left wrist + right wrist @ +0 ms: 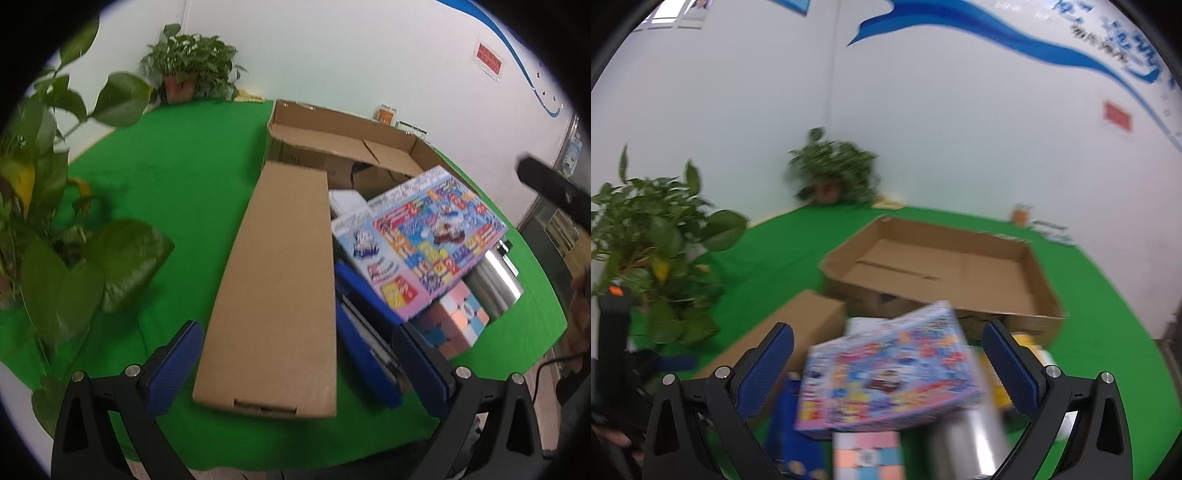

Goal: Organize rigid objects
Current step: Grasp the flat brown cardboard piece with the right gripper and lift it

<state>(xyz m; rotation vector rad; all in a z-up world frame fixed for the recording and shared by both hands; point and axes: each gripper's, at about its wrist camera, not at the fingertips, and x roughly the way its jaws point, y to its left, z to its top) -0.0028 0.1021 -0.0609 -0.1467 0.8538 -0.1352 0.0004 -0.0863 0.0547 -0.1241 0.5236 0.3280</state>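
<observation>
blue ribbed pads of the left gripper (297, 369) are seen spread wide, released, with nothing held between them; the near end of a long brown carton (273, 288) lies in the gap but is not touched by either pad. the right gripper (888, 365) is likewise spread apart and empty, hovering above the pile, its view blurred.

just beyond the left claw, the long carton is laid flat on the green cloth (177, 192), reaching toward the open cardboard tray (343, 136). beside it, to its right, a heap of rigid things is found: a dark blue box (365, 332) at the bottom, a pastel puzzle cube (458, 317), a steel flask (495, 277), and on top a colourful game box (424, 240), tilted and resting on the others. a white item behind the game box cannot be identified.

the long carton is judged stiff and probably light, though its width nearly fills the spread of the jaws; it would best be taken across its narrow near end. the game box is judged light, glossy and easily dented, so its short edge is preferred. the flask is judged heavier and slippery, to be gripped across its body. potted plants (184, 62) stand well apart at the far edge.
</observation>
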